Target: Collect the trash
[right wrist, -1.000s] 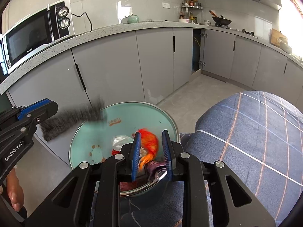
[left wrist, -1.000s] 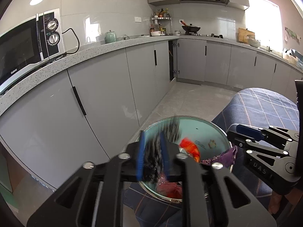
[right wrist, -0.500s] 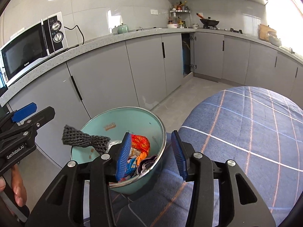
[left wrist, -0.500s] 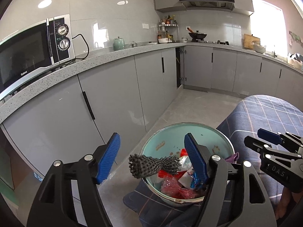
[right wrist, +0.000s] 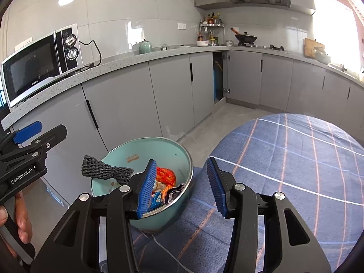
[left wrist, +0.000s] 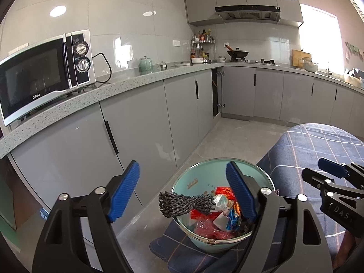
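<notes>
Both grippers tilt downward over a teal bowl point(left wrist: 265, 182) of trash that sits at the edge of a surface draped in a blue plaid cloth point(right wrist: 284, 159), in a grey kitchen. The left gripper point(left wrist: 182, 191) has its 2 blue fingers point(left wrist: 126, 192) spread wide, with nothing pressed between them; they have just been opening further. A grey mesh net point(left wrist: 184, 202) lies across the bowl's near-left rim, between and just beyond those fingers, touching neither. The right gripper point(right wrist: 182, 186) also stands with fingers apart and empty, its left finger point(right wrist: 146, 191) over the bowl's inner edge and its right finger over the cloth beside the bowl.

The left wrist view shows the bowl's contents best: red, orange and white wrappers point(left wrist: 223, 213) piled beneath the net. The right wrist view alone shows the hand point(right wrist: 21, 218) gripping the left tool's handle at the lower left, and the net point(right wrist: 107, 171) overhanging the bowl's rim point(right wrist: 159, 139) on that side.

A second ago the left fingers were pinched on the net above the bowl; it now rests released on the rim. The right fingers, then nearly closed over the wrappers, have parted, and both tools have drawn back and upward. A microwave point(left wrist: 43, 75) sits on the counter behind.
</notes>
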